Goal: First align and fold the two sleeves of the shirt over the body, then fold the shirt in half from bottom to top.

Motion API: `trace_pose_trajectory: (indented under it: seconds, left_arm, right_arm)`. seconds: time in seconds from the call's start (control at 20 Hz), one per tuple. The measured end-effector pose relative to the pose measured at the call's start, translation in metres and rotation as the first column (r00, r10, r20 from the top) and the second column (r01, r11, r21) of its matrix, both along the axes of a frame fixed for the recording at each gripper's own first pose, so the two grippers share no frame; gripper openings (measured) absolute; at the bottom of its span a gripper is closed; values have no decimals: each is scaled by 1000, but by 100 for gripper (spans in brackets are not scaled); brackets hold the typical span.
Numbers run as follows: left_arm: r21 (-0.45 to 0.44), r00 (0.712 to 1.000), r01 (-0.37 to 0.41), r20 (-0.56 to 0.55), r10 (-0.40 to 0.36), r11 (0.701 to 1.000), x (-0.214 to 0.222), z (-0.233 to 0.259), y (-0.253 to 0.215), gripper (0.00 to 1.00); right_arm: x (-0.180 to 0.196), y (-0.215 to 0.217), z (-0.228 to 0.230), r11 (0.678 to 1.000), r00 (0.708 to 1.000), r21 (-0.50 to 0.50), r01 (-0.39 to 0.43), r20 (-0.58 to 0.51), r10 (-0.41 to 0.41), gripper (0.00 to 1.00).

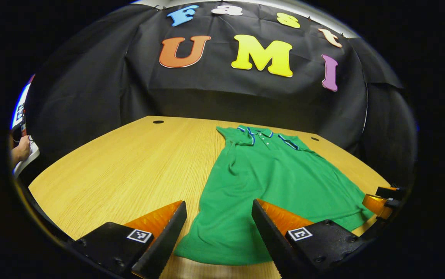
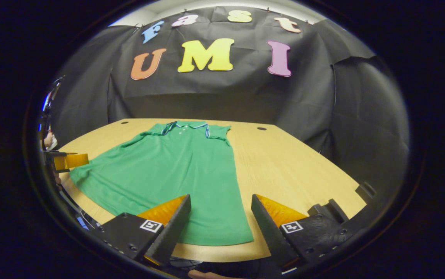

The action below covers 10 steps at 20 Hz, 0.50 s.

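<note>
Left gripper view. The green shirt lies flat on the wooden bench, collar at twelve o'clock toward the booth wall and hem at six o'clock nearest me. Both sleeves look already folded in over the body, since the outline runs as a plain tapering panel; I judge the bottom-to-top fold to be the step in hand, which would explain why I hang at the hem. My left claw is wide open, its fingers straddling the shirt's near left corner with cloth between them, gripping nothing; whether the tips touch the fabric I cannot tell. At four o'clock the other claw's tip sits just beside the hem's far corner. At nine o'clock a hand shows at the edge.

Right gripper view. The same shirt spreads from ten o'clock toward six, collar far, hem near the bench edge. My right claw is equally wide open and empty, placed over the hem's right corner, one finger above cloth, the other above bare wood. At nine o'clock the left claw's tip waits by the opposite corner. The two are set symmetrically, I judge, so the hem can lift evenly.
</note>
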<state>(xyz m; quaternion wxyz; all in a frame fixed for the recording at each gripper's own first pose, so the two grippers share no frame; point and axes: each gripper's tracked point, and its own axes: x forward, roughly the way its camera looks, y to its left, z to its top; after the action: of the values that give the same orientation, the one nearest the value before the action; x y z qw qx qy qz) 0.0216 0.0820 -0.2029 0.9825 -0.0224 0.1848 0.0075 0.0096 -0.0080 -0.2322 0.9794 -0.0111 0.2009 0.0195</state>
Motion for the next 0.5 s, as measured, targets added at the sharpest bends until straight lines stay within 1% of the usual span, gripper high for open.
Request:
trace_pose_trajectory:
  seconds: [0.05,0.1,0.15,0.25,0.3,0.4,0.45,0.5]
  left_arm:
    - [20,1000,-9,-23,10,1000,1,-9,3,100]
    - [31,999,-14,-41,15,999,0,-14,3,100]
    - [54,1000,-9,-16,10,998,1,-10,3,100]
    - [65,1000,-8,-21,9,998,0,-12,1,100]
    - [66,1000,-9,-21,11,998,0,-12,1,100]
    - [69,1000,-11,-18,12,998,1,-13,1,100]
    - [65,1000,-16,-18,18,998,2,-13,2,100]
    - [64,1000,-20,-18,21,998,0,-12,3,100]
  right_arm:
    - [0,3,-7,1000,1000,13,-9,-21,9,98]
    - [-2,7,-13,999,999,33,-20,-47,22,96]
    - [0,8,-10,998,999,56,-15,-40,17,96]
    - [-1,7,-13,997,998,83,-11,-62,16,93]
    - [-1,7,-11,996,998,87,-12,-57,17,94]
    - [1,9,-12,997,998,76,-15,-55,19,94]
    - [1,13,-12,995,998,92,-23,-53,28,95]
    - [2,14,-12,995,998,96,-19,-56,24,86]
